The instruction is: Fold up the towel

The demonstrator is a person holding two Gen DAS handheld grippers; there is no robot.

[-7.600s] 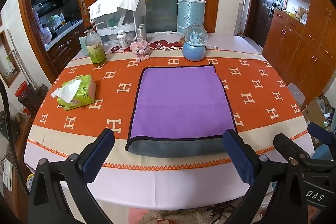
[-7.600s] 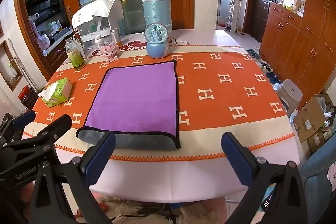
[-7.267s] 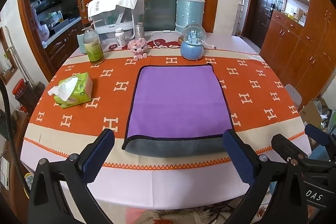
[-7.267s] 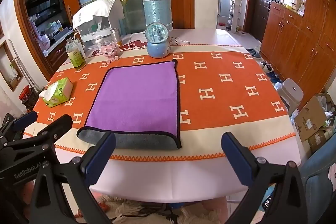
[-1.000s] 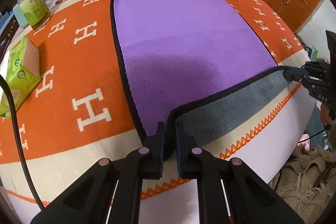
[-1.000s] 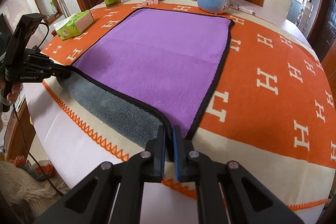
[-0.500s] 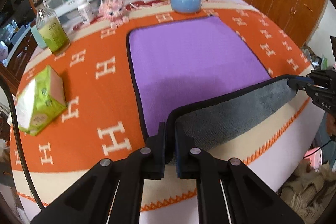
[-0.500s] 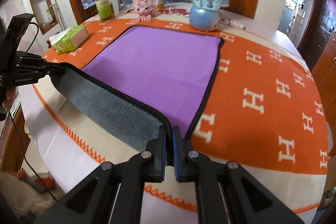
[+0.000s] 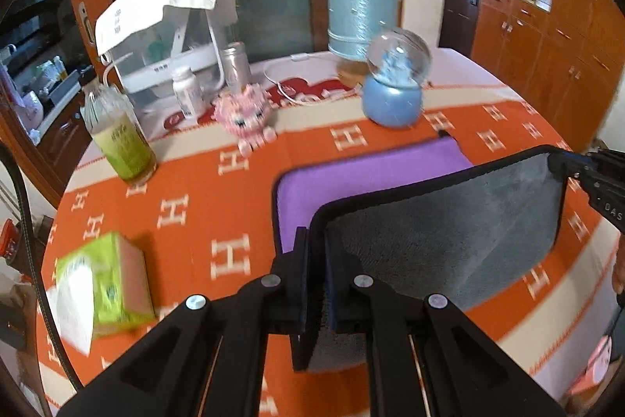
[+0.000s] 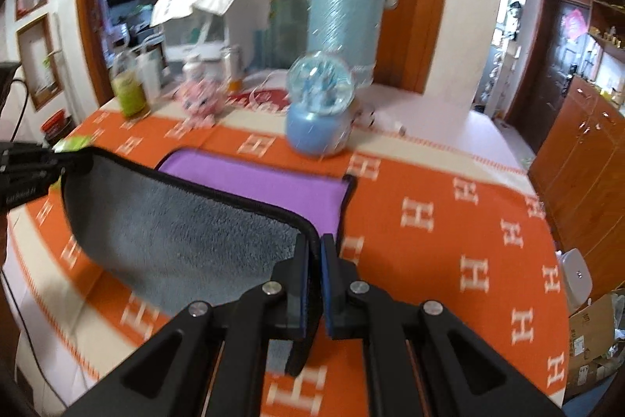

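Observation:
The towel is purple on top and grey underneath, with a black edge. Its near edge is lifted off the table and carried toward the far side, so the grey underside faces me. The far purple part still lies flat on the orange tablecloth. My left gripper is shut on the towel's near left corner. My right gripper is shut on the near right corner. Each gripper shows at the edge of the other's view, the right gripper and the left gripper.
Just beyond the towel's far edge stand a blue snow globe, a pink toy pig, a green bottle, a pill bottle and a tall blue canister. A green tissue pack lies at the left.
Both grippers have risen and moved forward over the table, lifting the towel's near edge higher and carrying it toward the far edge. Less purple shows now.

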